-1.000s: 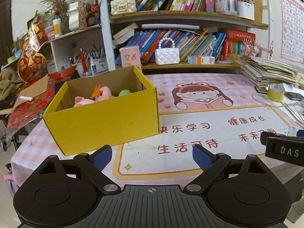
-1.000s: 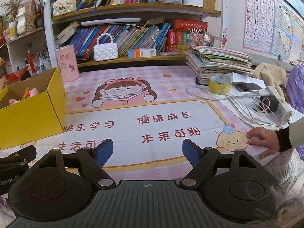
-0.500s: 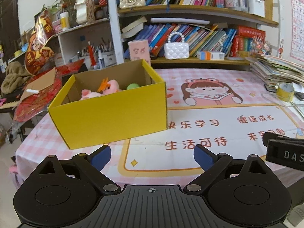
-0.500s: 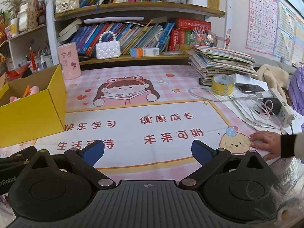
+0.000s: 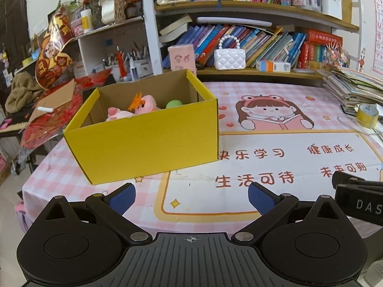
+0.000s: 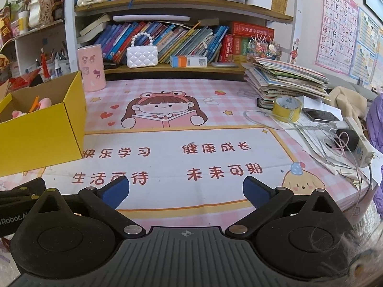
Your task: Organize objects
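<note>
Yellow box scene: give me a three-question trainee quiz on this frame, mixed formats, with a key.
1. True or false: the yellow box is closed with a lid.
2. Multiple choice: where does the roll of yellow tape sit? A) inside the box B) on the table in front of the stack of books C) on the upper shelf
3. Fill in: the left gripper and right gripper both have their jaws ____ and hold nothing.

Key: 1 false, it is open-topped, with pink plush toys and a green ball inside; 2 B; 3 open.
</note>
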Demonstrator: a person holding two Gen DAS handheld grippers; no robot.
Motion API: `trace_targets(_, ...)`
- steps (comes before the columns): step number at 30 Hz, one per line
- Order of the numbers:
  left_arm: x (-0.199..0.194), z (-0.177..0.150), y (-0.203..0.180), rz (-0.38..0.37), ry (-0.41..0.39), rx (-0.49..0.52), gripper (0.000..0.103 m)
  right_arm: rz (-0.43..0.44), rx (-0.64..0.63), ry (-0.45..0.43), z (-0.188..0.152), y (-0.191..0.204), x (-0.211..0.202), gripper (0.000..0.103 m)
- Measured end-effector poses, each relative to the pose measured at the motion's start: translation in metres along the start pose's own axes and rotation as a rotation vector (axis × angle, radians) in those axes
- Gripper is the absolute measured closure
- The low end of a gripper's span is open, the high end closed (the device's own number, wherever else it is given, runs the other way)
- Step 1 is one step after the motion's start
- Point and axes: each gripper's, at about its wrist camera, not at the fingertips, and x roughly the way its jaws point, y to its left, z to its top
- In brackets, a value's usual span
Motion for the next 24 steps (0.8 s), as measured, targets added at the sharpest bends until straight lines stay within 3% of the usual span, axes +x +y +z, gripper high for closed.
trace_targets(24, -0.011, -0.003, -0.003, -0.028, -0.008, 0.000, 0.001, 0.000, -0.003, -0.002, -0.004, -0.001, -0.010, 0.001)
